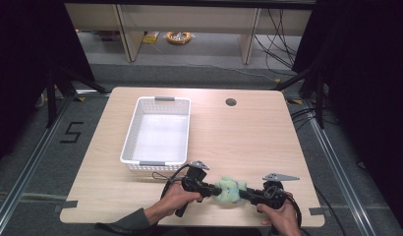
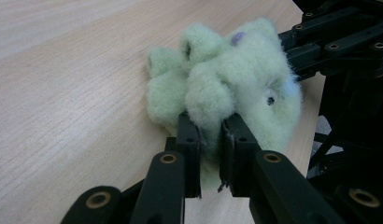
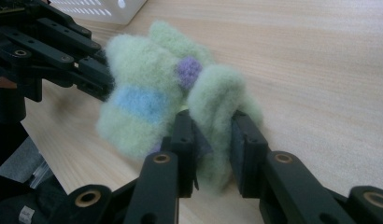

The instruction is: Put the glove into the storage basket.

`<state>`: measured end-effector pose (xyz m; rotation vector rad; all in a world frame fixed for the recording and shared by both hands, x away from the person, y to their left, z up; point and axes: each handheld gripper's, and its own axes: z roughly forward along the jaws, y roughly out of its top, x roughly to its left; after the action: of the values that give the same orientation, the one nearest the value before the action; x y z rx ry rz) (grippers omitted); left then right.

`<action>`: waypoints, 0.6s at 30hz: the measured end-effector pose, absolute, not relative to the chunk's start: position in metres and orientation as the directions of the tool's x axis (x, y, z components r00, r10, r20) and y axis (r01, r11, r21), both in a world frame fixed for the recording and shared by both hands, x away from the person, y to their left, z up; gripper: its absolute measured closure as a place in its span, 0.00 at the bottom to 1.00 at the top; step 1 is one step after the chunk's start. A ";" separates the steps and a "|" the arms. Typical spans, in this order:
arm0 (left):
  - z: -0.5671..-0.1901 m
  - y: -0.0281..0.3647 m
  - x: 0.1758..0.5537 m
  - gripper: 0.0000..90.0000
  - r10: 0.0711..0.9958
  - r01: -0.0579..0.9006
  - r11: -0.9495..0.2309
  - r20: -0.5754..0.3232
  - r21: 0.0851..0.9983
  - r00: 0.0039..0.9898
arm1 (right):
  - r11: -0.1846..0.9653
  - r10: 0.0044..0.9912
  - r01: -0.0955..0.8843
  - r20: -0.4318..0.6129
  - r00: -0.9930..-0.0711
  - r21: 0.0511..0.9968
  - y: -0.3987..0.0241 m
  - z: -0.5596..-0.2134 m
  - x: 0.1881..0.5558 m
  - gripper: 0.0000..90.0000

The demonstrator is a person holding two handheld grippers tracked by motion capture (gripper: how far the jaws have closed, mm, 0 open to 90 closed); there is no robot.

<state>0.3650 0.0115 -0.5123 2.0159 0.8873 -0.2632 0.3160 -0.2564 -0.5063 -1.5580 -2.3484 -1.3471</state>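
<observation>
A: What sat on the table then?

B: Pale wooden top; a white slotted basket stood at centre-left, nothing visible inside it; well apart from it, near the front edge, lay a fuzzy pale-green plush toy w/ a blue patch and a small purple dot.

A: And the hands?

B: Two hands came in from the bottom; the left gripper had pinched a green lobe on its side of the toy, jaws narrow, fluff bulging betw. them; the right gripper had clamped another lobe from the opposite side, jaws likewise close, fabric squeezed in the gap.

A: Was the toy lifted?

B: Couldn't tell for sure; it looked at or just above the tabletop, held betw. both grippers.

A: Risks from there?

B: Prob. the grips; each held only a soft lobe, so pile could slip out under a pull; if the hands drew apart unevenly the toy might stretch or tear free from one side and swing; a drop near the front edge could send it off the table.
</observation>
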 end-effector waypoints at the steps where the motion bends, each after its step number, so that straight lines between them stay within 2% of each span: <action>1: -0.511 0.012 0.364 0.88 0.488 0.677 -0.345 -0.492 0.650 0.721 | 0.119 0.735 0.763 0.460 -0.498 0.636 -0.255 -0.506 0.316 0.82; 3: -0.509 0.011 0.363 0.88 0.484 0.666 -0.352 -0.481 0.657 0.731 | 0.151 0.744 0.729 0.409 -0.529 0.668 -0.257 -0.505 0.317 0.82; 9: -0.503 0.015 0.359 0.88 0.470 0.655 -0.386 -0.472 0.650 0.746 | 0.156 0.729 0.718 0.412 -0.547 0.678 -0.255 -0.500 0.313 0.83; 10: -0.502 0.017 0.359 0.88 0.471 0.648 -0.389 -0.463 0.655 0.751 | 0.126 0.716 0.736 0.453 -0.532 0.665 -0.251 -0.499 0.311 0.82; 13: -0.497 0.022 0.356 0.88 0.488 0.640 -0.407 -0.437 0.651 0.755 | 0.152 0.712 0.710 0.422 -0.562 0.688 -0.250 -0.498 0.312 0.82; 14: -0.494 0.024 0.355 0.88 0.493 0.637 -0.415 -0.428 0.649 0.757 | 0.146 0.713 0.731 0.441 -0.545 0.667 -0.245 -0.494 0.310 0.82; 18: -0.494 0.029 0.353 0.88 0.474 0.631 -0.380 -0.443 0.677 0.761 | 0.170 0.712 0.702 0.406 -0.573 0.692 -0.242 -0.493 0.311 0.83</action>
<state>0.3533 0.0286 -0.4941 2.0467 0.8287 -0.2171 0.3107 -0.2420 -0.4931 -1.4568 -2.4113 -1.4150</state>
